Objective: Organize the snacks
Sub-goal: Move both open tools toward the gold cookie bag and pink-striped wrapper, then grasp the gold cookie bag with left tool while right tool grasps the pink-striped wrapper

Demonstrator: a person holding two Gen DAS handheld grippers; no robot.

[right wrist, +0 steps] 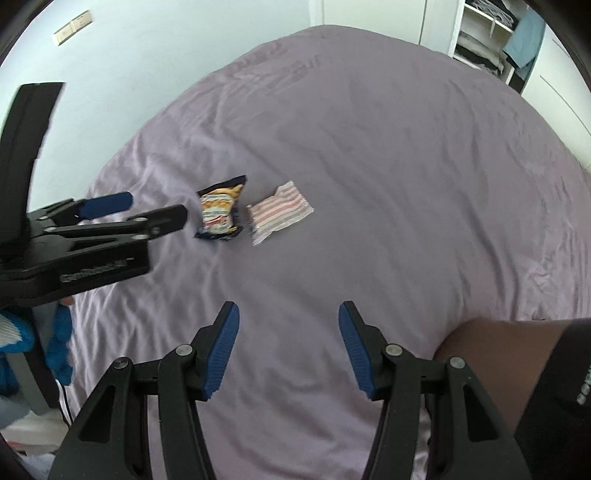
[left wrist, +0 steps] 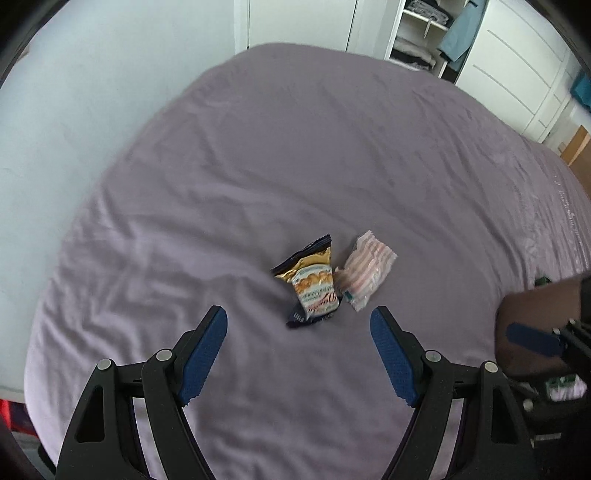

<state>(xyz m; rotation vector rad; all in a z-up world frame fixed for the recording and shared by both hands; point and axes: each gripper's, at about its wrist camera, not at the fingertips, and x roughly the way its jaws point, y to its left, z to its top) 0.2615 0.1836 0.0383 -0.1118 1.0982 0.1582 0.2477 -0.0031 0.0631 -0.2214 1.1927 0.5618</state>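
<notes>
Two snack packets lie side by side on a lilac bed sheet (left wrist: 258,166). A dark blue and gold packet (left wrist: 312,284) is on the left; a pink-striped clear packet (left wrist: 364,275) touches its right side. My left gripper (left wrist: 299,321) is open and empty, just short of the blue and gold packet. In the right wrist view the blue and gold packet (right wrist: 221,214) and the striped packet (right wrist: 279,215) lie ahead to the left. My right gripper (right wrist: 289,314) is open and empty, well short of them. The left gripper (right wrist: 147,210) shows at the left there.
The bed (right wrist: 369,147) fills both views. A pale wall (left wrist: 92,92) runs along its left side. An open white wardrobe (left wrist: 424,33) with folded clothes stands beyond the far end. Blue cloth (right wrist: 59,343) lies off the bed's left edge. A forearm (right wrist: 498,354) is at lower right.
</notes>
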